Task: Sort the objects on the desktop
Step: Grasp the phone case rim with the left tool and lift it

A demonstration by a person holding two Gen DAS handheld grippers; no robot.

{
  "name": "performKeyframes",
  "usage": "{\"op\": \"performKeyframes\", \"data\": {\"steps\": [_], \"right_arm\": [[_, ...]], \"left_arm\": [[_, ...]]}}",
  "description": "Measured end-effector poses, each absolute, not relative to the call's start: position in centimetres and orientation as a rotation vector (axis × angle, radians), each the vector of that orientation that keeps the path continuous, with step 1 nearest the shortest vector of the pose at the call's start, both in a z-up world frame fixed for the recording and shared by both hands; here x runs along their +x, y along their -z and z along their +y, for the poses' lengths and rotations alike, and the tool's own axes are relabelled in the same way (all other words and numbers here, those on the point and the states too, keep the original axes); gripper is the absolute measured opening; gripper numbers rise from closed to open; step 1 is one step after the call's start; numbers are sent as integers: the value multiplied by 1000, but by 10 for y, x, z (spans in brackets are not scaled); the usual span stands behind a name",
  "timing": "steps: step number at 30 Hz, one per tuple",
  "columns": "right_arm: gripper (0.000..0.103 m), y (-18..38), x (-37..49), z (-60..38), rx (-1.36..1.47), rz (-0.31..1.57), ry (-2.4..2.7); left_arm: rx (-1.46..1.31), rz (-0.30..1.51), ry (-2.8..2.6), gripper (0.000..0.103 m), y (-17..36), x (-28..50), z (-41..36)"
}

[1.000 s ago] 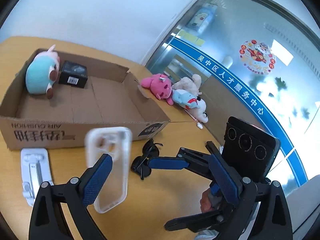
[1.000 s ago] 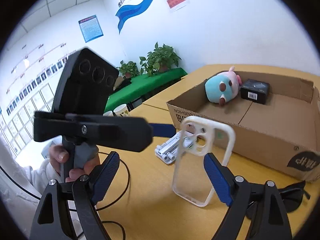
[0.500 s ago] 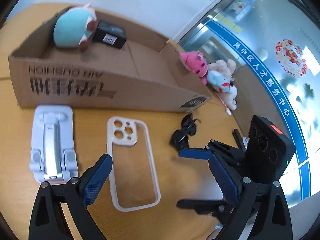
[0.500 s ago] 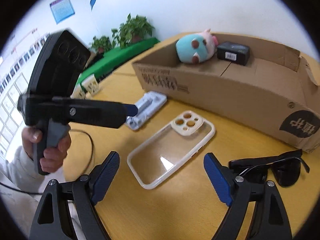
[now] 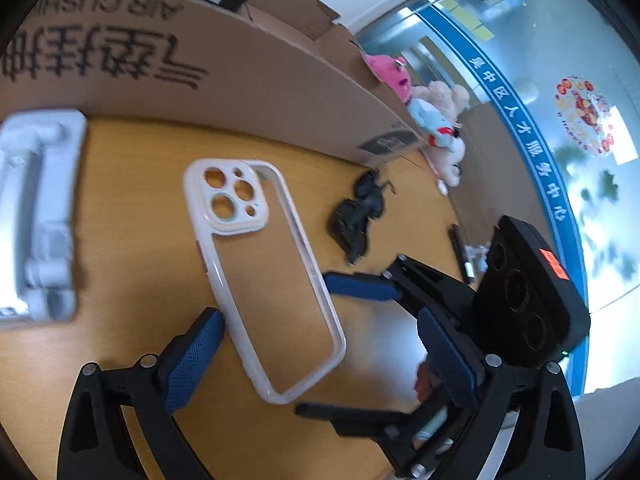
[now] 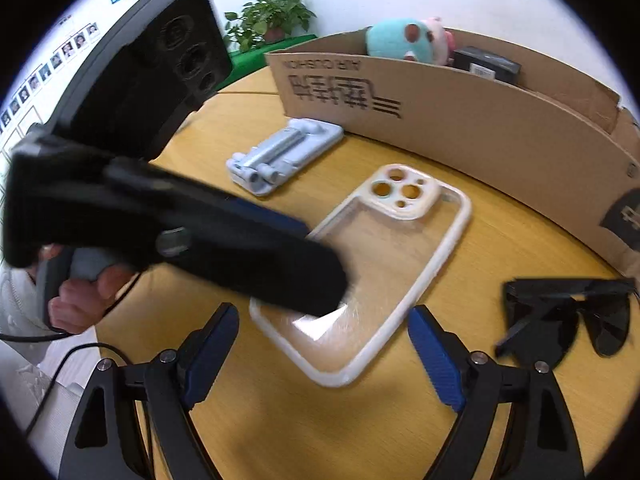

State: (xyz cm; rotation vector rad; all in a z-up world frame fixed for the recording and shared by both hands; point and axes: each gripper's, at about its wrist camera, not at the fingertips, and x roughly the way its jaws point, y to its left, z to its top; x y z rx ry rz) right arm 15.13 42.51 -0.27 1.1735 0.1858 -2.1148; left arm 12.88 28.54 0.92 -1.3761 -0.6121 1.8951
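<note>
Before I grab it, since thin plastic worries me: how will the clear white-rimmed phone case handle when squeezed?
The clear white-rimmed phone case is an empty shell, so it is probably light and may flex when squeezed. Its glossy back reflects light, so it is likely slippery. Lying flat on the wooden table, it will probably slide rather than tip.

A clear phone case (image 5: 276, 280) with a cream rim and camera cut-outs lies flat on the wood, its near end between the open left jaws and, in the right view, ahead of the open right jaws. Beyond and left of both lies a folded white stand (image 6: 284, 154). Black sunglasses (image 6: 568, 312) sit right of the right jaws, folded.
</note>
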Motion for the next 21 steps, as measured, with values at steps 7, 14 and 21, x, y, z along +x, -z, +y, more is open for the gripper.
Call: {"op": "performKeyframes", "data": {"steps": [7, 14, 21], "right_arm": [[88, 4, 171, 435, 1202, 350, 2178], [89, 8, 174, 420, 1183, 416, 2242], [86, 8, 177, 415, 1155, 398, 2253]], "left_arm": [[-1349, -635, -1833, 97, -10, 137, 304], [-1323, -663, -1921, 97, -25, 132, 281], [-1331, -698, -1942, 98, -22, 130, 272]]}}
